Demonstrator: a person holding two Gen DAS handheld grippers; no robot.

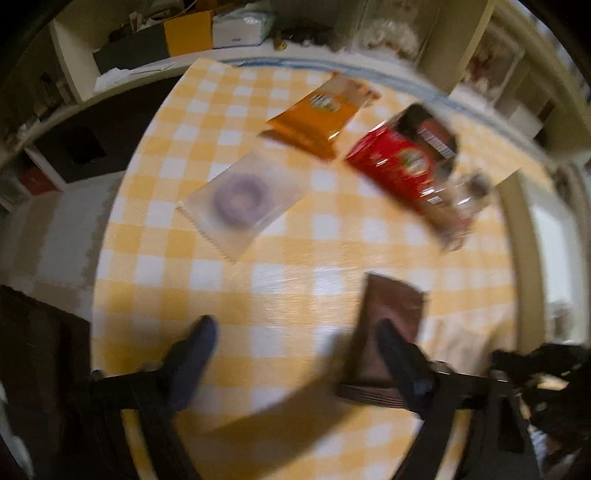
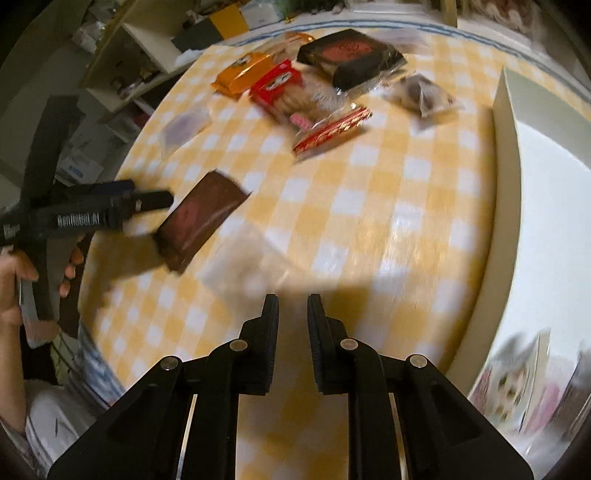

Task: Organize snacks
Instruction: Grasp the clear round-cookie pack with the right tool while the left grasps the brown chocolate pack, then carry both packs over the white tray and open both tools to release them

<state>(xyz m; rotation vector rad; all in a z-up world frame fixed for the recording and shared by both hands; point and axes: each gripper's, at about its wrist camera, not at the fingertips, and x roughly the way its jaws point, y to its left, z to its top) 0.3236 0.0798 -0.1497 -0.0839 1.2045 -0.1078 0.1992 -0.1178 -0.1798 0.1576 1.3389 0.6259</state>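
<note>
My left gripper point(image 1: 295, 332) is open above the checkered table; its right finger point(image 1: 399, 354) overlaps a brown snack packet point(image 1: 391, 314), and whether it touches is unclear. That packet point(image 2: 203, 218) and the left gripper point(image 2: 147, 199) also show in the right wrist view. My right gripper point(image 2: 293, 306) is nearly closed with a narrow gap and holds nothing. Farther off lie a clear pack with a purple ring point(image 1: 240, 201), an orange packet point(image 1: 317, 114), a red cookie pack point(image 1: 410, 166), a red striped wrapper point(image 2: 330, 129), a dark box point(image 2: 351, 55) and a clear bag point(image 2: 421, 94).
A white container point(image 2: 506, 122) with a tall wall stands at the table's right edge. Shelves with boxes point(image 1: 192, 33) stand behind the table. The yellow checkered cloth point(image 2: 369, 221) covers the round table. The person's hand point(image 2: 14, 273) holds the left gripper's handle.
</note>
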